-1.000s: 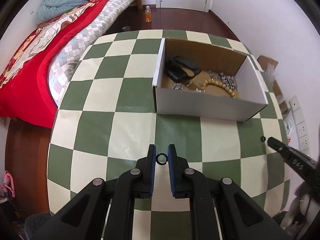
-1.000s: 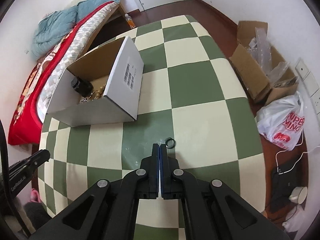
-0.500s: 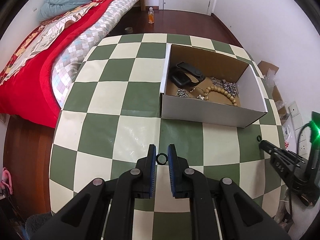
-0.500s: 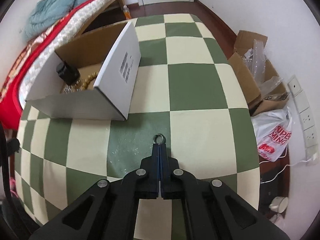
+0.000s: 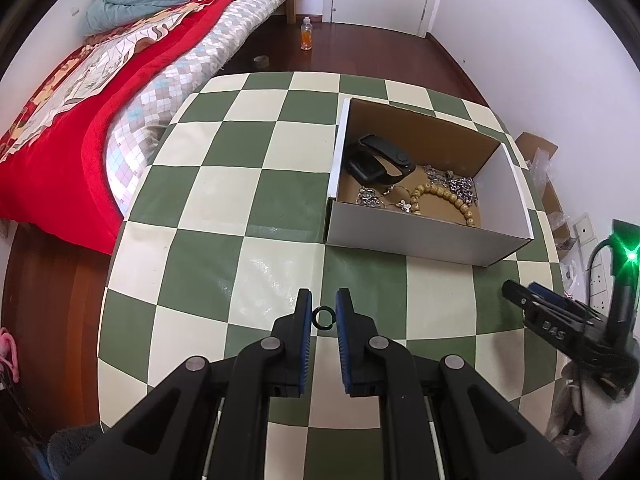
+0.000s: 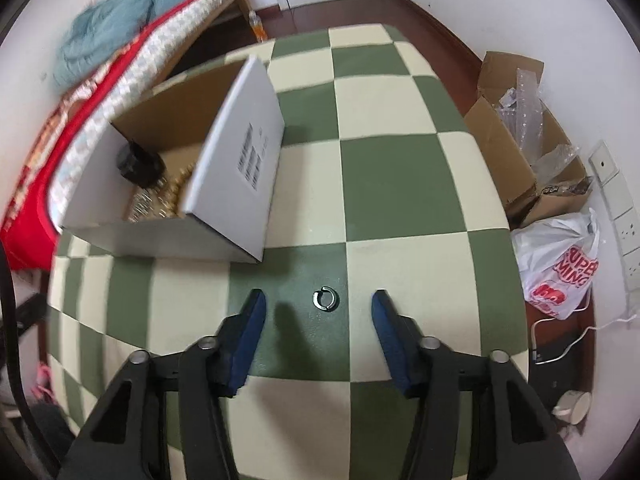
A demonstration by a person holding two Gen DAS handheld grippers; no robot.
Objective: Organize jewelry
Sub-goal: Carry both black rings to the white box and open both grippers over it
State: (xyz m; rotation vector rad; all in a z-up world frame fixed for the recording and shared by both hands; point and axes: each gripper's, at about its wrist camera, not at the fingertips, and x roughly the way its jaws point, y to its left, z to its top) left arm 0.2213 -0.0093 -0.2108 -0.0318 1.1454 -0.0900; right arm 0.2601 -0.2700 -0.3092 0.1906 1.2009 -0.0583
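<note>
My left gripper (image 5: 323, 312) is shut on a small black ring (image 5: 324, 317), held above the checkered table (image 5: 208, 216). The white cardboard box (image 5: 424, 240) stands ahead to the right, holding a black watch (image 5: 380, 160), a wooden bead bracelet (image 5: 444, 200) and silver chains (image 5: 456, 184). My right gripper (image 6: 319, 305) is open, its jaws wide either side of a second small dark ring (image 6: 324, 298) lying on a green square. The box (image 6: 240, 168) shows to the left in the right wrist view. The right gripper also shows in the left wrist view (image 5: 520, 300).
A bed with a red cover (image 5: 80, 92) lies to the left of the table. An open brown carton (image 6: 516, 136) and a white plastic bag (image 6: 560, 264) sit on the floor to the right. An orange bottle (image 5: 306, 34) stands on the floor beyond.
My right gripper has opened wide and now straddles the ring on the table. My left gripper has risen and drawn back a little, still holding its ring.
</note>
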